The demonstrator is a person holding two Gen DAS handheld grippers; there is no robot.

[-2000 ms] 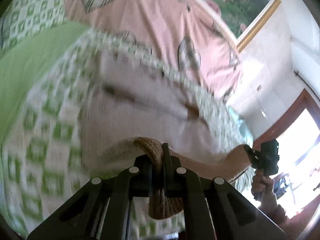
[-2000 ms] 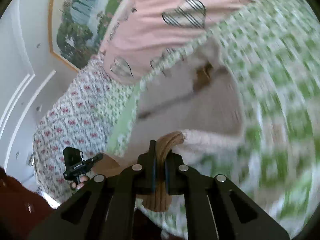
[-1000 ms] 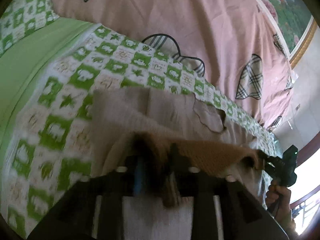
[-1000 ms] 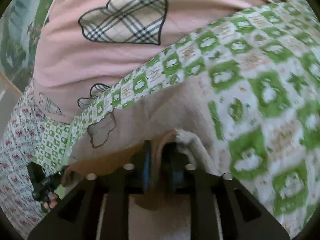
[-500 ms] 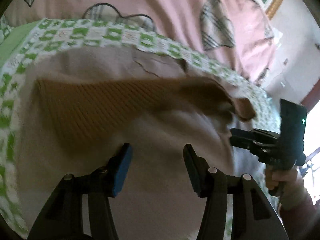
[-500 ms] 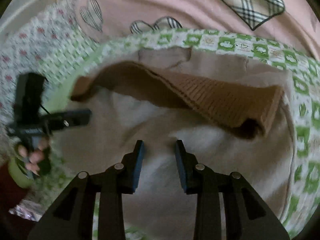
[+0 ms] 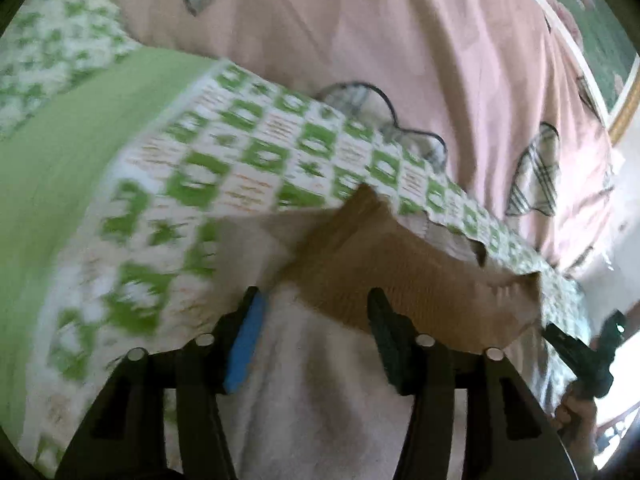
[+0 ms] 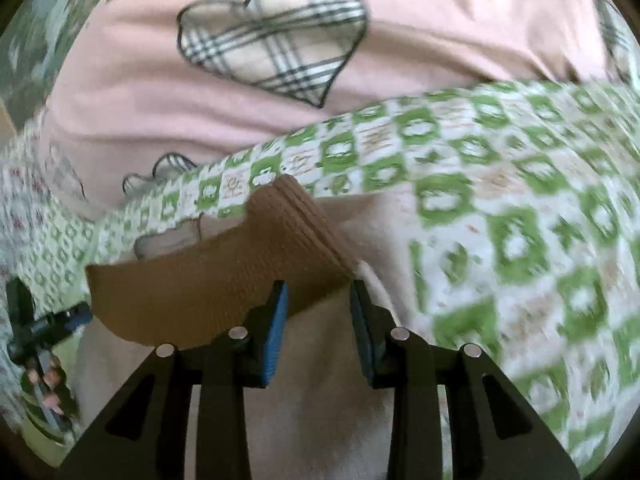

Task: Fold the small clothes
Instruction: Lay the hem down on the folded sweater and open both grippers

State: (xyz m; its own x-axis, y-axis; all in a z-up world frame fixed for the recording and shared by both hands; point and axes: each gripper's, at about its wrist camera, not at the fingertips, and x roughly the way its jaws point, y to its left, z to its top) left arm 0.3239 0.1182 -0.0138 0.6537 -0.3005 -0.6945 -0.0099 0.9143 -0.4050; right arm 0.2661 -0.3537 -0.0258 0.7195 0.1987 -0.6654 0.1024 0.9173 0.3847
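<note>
A small cream garment (image 7: pixel 320 400) lies on the bed with its brown ribbed band (image 7: pixel 400 272) folded back over it. My left gripper (image 7: pixel 314 312) hovers at the band's left end, its jaws opening. Cloth lies under the gap, and the pads press on nothing. In the right wrist view the same brown band (image 8: pixel 192 292) crosses the cream garment (image 8: pixel 320 420). My right gripper (image 8: pixel 318 304) sits at the band's right corner with its jaws opening, and the pads are not gripping the band. Each view shows the other gripper at its edge: the right gripper (image 7: pixel 580 348) and the left gripper (image 8: pixel 40 328).
The garment rests on a green-and-white checked bedspread (image 8: pixel 500 220) with a plain green border (image 7: pixel 60 160). Behind it lies a pink quilt (image 8: pixel 420 60) with plaid hearts. A floral sheet (image 8: pixel 24 208) is at the left, and a framed picture (image 7: pixel 592 20) hangs on the wall.
A second ago both grippers were shut on the brown band. They let it go, drew back over the cream cloth, and now stand open at the band's two ends.
</note>
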